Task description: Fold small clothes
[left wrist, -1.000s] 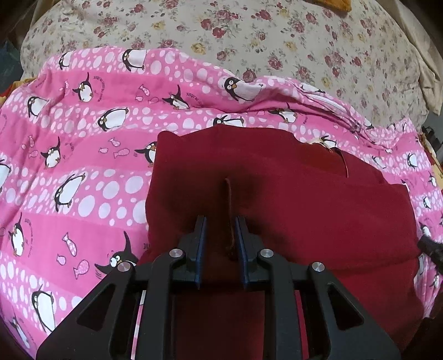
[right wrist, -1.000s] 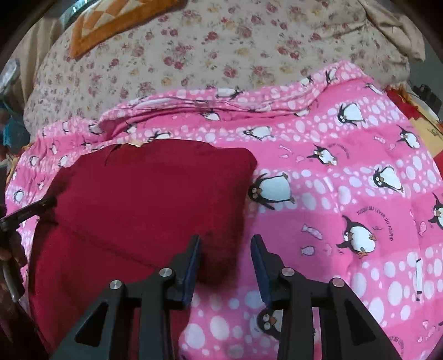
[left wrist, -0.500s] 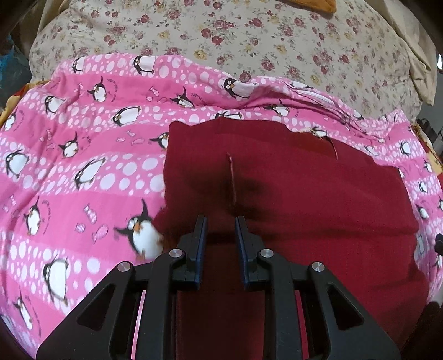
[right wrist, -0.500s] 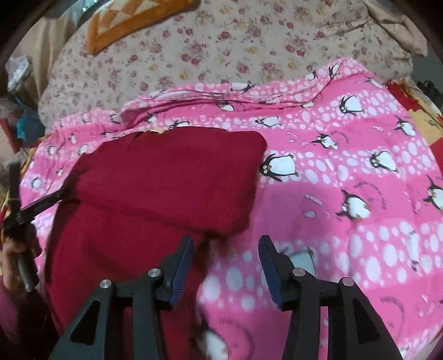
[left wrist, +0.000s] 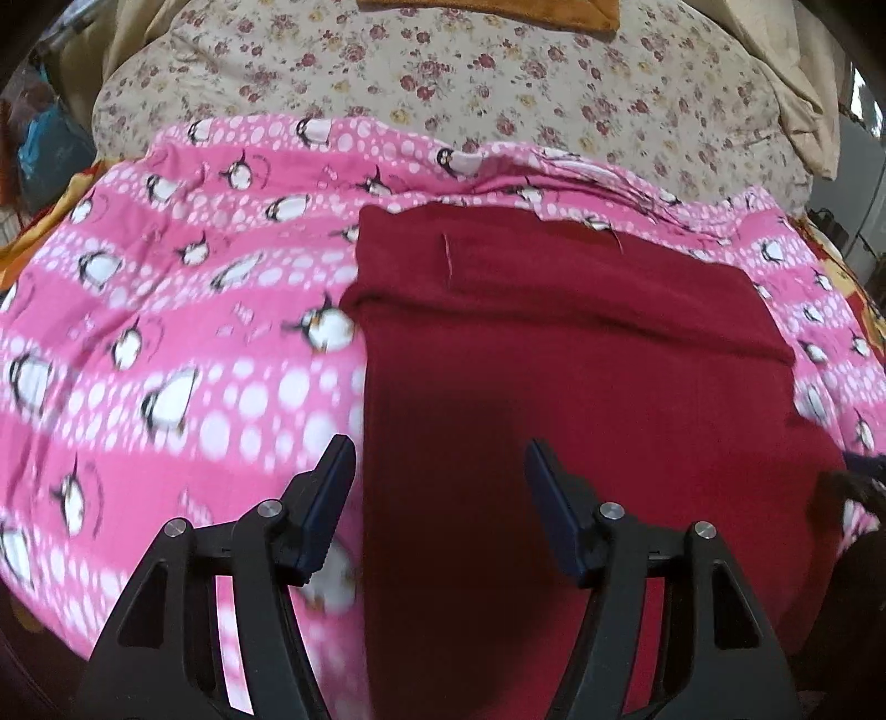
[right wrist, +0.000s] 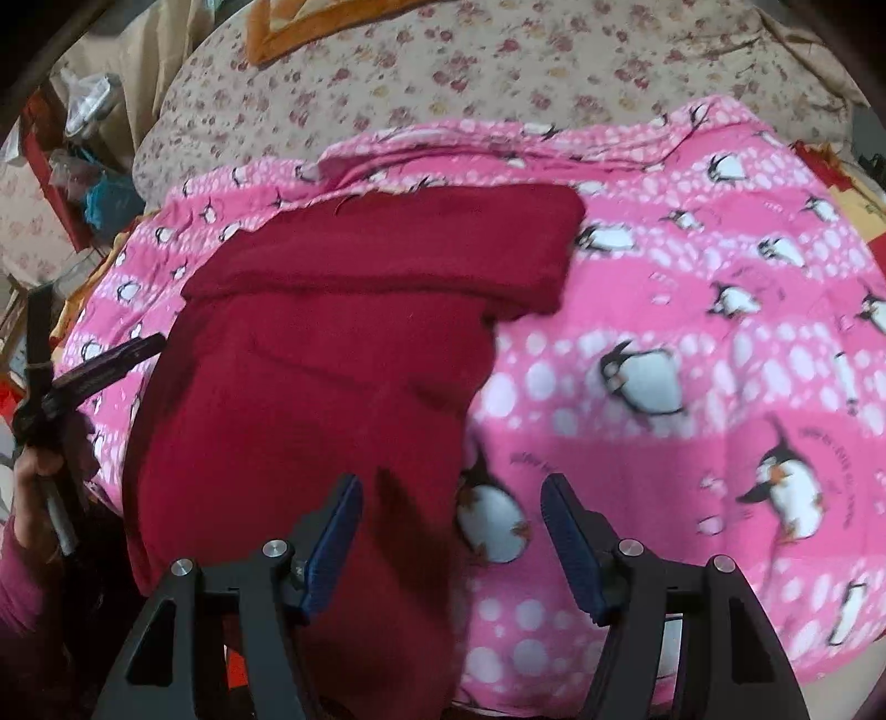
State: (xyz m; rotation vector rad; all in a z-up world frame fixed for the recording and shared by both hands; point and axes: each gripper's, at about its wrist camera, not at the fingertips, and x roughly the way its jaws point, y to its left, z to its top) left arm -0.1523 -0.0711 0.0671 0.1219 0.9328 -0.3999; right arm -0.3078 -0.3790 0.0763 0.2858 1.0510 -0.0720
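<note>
A dark red garment (left wrist: 554, 354) lies on a pink penguin blanket (left wrist: 166, 343), its far part folded over toward me. My left gripper (left wrist: 440, 462) hovers above the garment's left edge, jaws opening, nothing pinched between them. In the right wrist view the same red garment (right wrist: 332, 343) fills the left half. My right gripper (right wrist: 451, 498) hangs over its right edge, jaws opening and empty. The left gripper (right wrist: 119, 360), held by a hand (right wrist: 33, 476), shows at the left border of that view.
A floral bedspread (left wrist: 470, 72) lies beyond the pink blanket, with an orange cloth (left wrist: 498, 11) at the far edge. Clutter (right wrist: 83, 166) sits off the bed's left side. More pink blanket (right wrist: 720, 360) stretches to the right of the garment.
Both grippers have let go of the red garment and drawn back toward me. The left jaws went from pinching a fold to wide apart; the right jaws widened too.
</note>
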